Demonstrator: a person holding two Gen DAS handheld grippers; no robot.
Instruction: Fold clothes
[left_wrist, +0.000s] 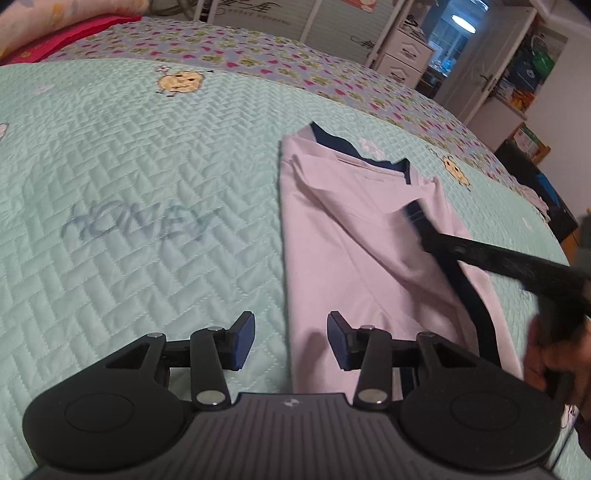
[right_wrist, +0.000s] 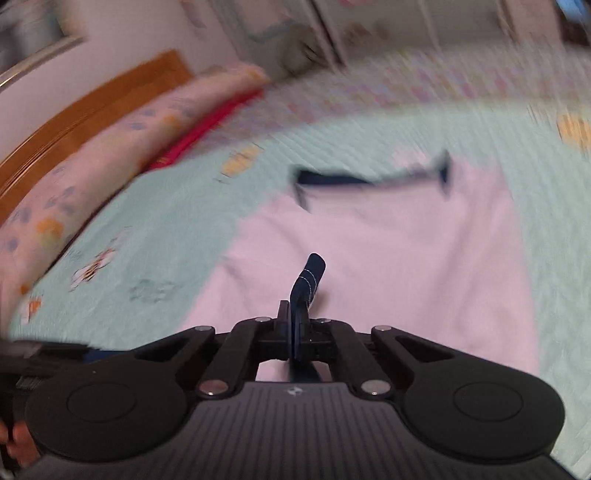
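The left hand-held gripper (left_wrist: 291, 339) hangs released over the pink shirt's (left_wrist: 351, 236) near edge on the bed quilt (left_wrist: 129, 166). The right hand-held gripper (right_wrist: 298, 332) is clenched on navy trim (right_wrist: 312, 275); that view is motion-blurred. Farther off, "HONEY" (left_wrist: 142, 223) is stitched in the quilt.

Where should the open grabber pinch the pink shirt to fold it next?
Probably the pink shirt's near left edge, right by the open left gripper. That edge lies straight and flat on the quilt, so come in low from the left. The right gripper is shut on a navy trim piece.

dim indoor light, fisheye bending at the edges; left wrist view sharp, right wrist view motion-blurred.
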